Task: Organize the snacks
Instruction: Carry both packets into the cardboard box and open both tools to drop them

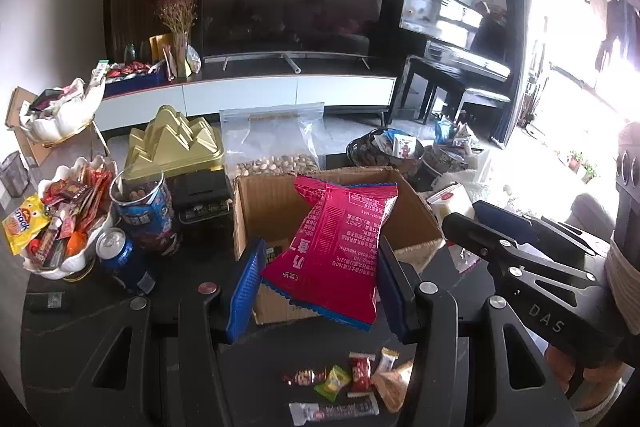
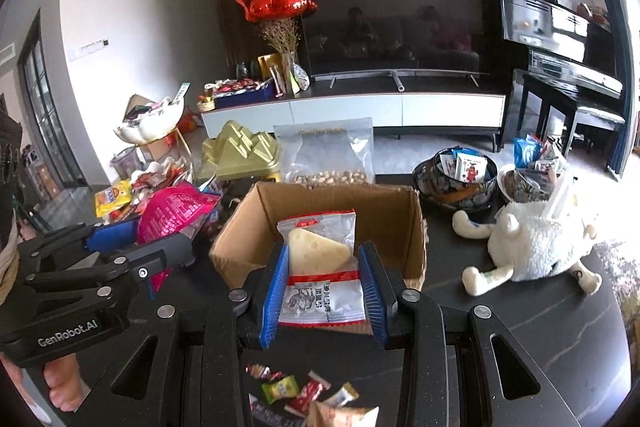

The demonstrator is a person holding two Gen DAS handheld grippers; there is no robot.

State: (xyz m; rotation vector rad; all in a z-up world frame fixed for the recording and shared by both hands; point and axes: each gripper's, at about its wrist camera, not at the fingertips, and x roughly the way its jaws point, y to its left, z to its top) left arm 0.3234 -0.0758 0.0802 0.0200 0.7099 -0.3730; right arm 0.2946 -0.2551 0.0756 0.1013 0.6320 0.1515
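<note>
Task in mid-course. Left gripper (image 1: 318, 281) closed part-way on a puffed pink snack bag (image 1: 336, 251), pads pressing both sides, bag held clear of the dark tabletop (image 1: 460, 291) just in front of the open cardboard box (image 1: 272, 203). Right gripper (image 2: 324, 291) clamped on a clear packet (image 2: 322, 267) showing a wedge-shaped cheese-like piece, carried at the near edge of the same box. Neither packet yet deposited.

Box interior: little visible in either view; one dark item glimpsed on the floor of the box behind the pink bag, identity not determinable. Judged nearly empty, so most of the sorting remaining.

Outstanding: a cluster of small wrapped candies (image 1: 344, 383) loose on the tabletop below both grippers. White scalloped bowl (image 1: 76, 259) at left heaped with mixed packets; patterned dark bowls (image 2: 460, 183) at right holding sachets. Intended destination for each sort not evident.

Obscured or unclear: near wall and floor of the box masked by grippers and packets; print on both packets too small to read; right edge of the left view washed out by window glare; lowest candies cut off by the frame.
</note>
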